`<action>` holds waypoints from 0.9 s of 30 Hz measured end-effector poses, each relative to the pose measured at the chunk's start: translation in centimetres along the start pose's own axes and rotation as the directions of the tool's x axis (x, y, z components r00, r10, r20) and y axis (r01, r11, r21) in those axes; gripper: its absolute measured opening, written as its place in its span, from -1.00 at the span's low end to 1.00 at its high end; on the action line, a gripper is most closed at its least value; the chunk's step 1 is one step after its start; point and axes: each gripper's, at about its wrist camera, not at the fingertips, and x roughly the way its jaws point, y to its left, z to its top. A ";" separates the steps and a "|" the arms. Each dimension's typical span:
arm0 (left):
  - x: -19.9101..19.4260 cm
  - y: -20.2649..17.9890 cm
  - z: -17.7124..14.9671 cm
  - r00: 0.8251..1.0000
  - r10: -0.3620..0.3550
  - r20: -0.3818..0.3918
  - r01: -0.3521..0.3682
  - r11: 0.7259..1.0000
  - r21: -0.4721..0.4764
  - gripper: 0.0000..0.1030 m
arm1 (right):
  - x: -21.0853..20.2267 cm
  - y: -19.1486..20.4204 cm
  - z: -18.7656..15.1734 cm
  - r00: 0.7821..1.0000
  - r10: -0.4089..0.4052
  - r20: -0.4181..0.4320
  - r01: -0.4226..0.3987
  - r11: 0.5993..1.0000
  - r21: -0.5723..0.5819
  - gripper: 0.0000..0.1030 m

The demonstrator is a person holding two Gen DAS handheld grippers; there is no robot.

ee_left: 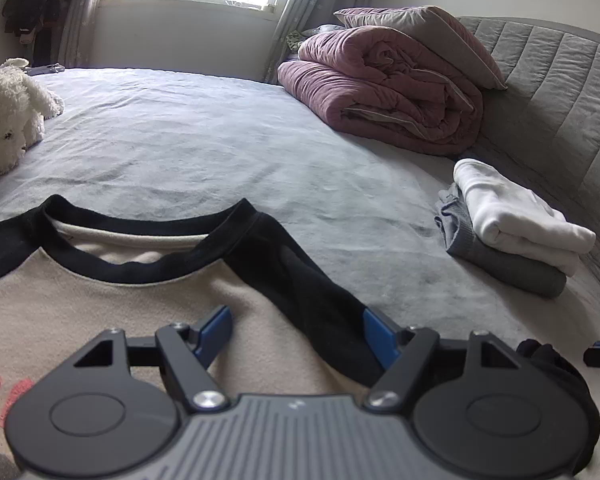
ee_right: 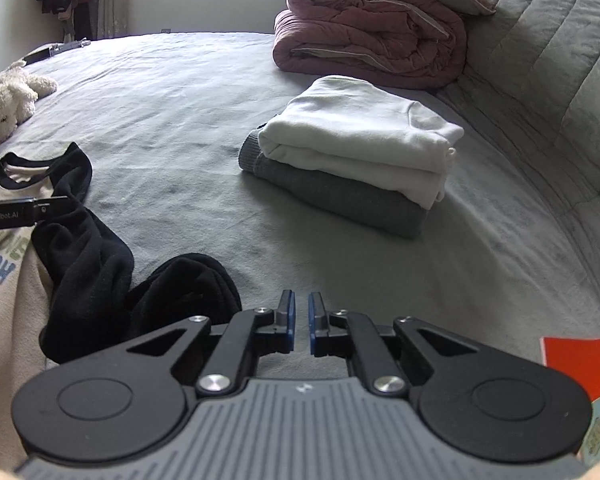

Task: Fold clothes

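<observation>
Two tops, white on gray, sit folded in a neat pile point(ee_right: 352, 160) on the bed point(ee_left: 204, 148), out of the way. The cream shirt with black sleeves point(ee_left: 140, 308) lies flat, ready to fold. The left tongs point(ee_left: 296, 334) are wide open over its black shoulder, holding nothing. The right tongs point(ee_right: 299, 322) are nearly closed and empty, beside the bunched black sleeve point(ee_right: 180, 292). The shirt's bottom is cut off, and its letters are hard to read.
</observation>
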 end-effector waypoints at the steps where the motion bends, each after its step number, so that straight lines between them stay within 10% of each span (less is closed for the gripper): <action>1: 0.0 0.1 0.0 1.000 -0.005 0.000 0.005 1.000 -0.006 0.44 | 0.1 0.1 0.0 1.000 0.019 -0.008 -0.019 1.000 0.025 -0.20; 13: 0.0 0.1 0.1 1.000 -0.002 0.000 0.002 1.000 -0.011 0.44 | 2.6 1.3 -1.7 0.994 0.083 -0.065 -0.076 0.992 0.099 -0.02; 15: 0.0 0.3 0.1 1.000 -0.007 -0.001 0.007 1.000 -0.020 0.44 | 2.8 1.9 -2.0 0.997 0.059 -0.042 -0.055 0.994 0.091 -0.11; 17: 0.0 0.5 0.2 1.000 -0.017 -0.003 0.017 0.999 -0.033 0.44 | 2.6 2.4 -1.8 0.998 0.053 -0.025 -0.051 0.996 0.076 -0.79; 27: -0.2 1.7 0.8 0.999 -0.048 -0.016 0.046 0.995 -0.089 0.28 | 1.1 1.4 -0.8 0.973 -0.217 0.076 0.217 0.976 0.006 -0.84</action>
